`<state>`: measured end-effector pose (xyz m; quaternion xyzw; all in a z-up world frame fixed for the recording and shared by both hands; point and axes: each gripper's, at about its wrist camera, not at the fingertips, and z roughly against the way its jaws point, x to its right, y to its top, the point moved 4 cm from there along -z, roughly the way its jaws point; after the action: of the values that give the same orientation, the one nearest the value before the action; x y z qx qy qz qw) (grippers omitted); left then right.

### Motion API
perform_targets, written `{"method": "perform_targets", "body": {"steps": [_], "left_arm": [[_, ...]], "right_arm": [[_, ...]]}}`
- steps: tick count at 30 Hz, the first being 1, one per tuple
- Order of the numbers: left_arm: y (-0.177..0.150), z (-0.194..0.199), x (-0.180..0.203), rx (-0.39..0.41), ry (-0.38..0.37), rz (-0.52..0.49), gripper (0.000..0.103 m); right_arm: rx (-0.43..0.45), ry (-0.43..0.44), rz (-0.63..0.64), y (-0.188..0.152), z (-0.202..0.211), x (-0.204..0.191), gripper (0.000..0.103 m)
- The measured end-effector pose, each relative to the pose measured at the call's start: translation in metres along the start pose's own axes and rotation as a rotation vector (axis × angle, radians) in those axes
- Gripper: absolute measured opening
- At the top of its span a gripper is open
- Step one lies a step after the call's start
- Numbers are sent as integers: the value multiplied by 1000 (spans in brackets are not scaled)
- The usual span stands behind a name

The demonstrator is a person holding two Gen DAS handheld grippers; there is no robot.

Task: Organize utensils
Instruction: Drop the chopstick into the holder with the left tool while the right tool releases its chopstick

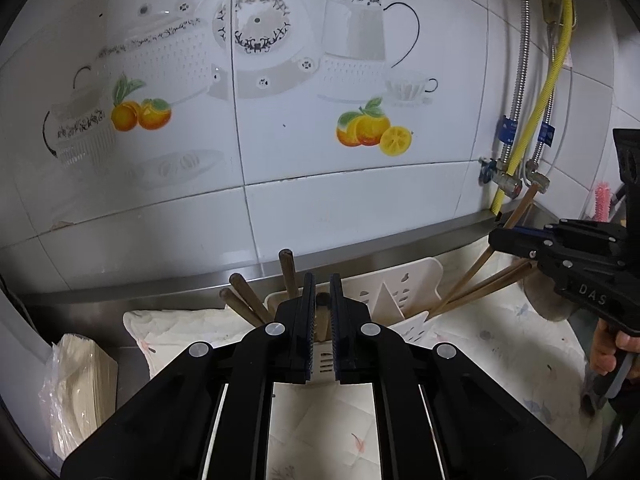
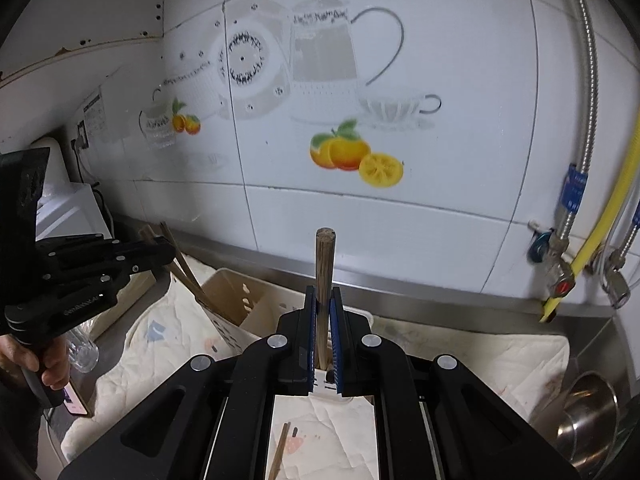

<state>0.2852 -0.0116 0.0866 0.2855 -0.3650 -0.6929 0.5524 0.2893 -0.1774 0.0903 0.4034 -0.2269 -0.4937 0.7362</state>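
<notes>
We clench the right tool (image 2: 323, 332) around one upright chopstick (image 2: 325, 264) over the white utensil holder (image 2: 240, 300), centre frame, to slot it in; our left tool (image 1: 320, 320) likewise pinches a chopstick (image 1: 321, 316) there.

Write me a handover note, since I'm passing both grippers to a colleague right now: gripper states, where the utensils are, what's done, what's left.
Left gripper: closed on a chopstick over the white utensil holder.
Right gripper: closed on an upright chopstick above the holder.
Done: several chopsticks already stand in the holder.
Left: lower both held chopsticks in; one loose chopstick lies on the cloth.
</notes>
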Motion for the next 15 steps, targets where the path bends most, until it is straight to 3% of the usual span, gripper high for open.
{"method": "perform_targets", "body": {"steps": [7, 13, 14, 15], "left_arm": [[1, 2, 1, 7, -6, 6, 7], [3, 18, 3, 38, -17, 13, 8], [3, 23, 3, 45, -22, 18, 9], [2, 27, 4, 52, -21, 20, 18]], "right_arm": [[-7, 6, -13, -4, -4, 0, 9], [36, -7, -7, -1, 14, 0, 23], [49, -9, -4, -1, 20, 0, 25], [61, -12, -2, -1, 26, -1, 27]]}}
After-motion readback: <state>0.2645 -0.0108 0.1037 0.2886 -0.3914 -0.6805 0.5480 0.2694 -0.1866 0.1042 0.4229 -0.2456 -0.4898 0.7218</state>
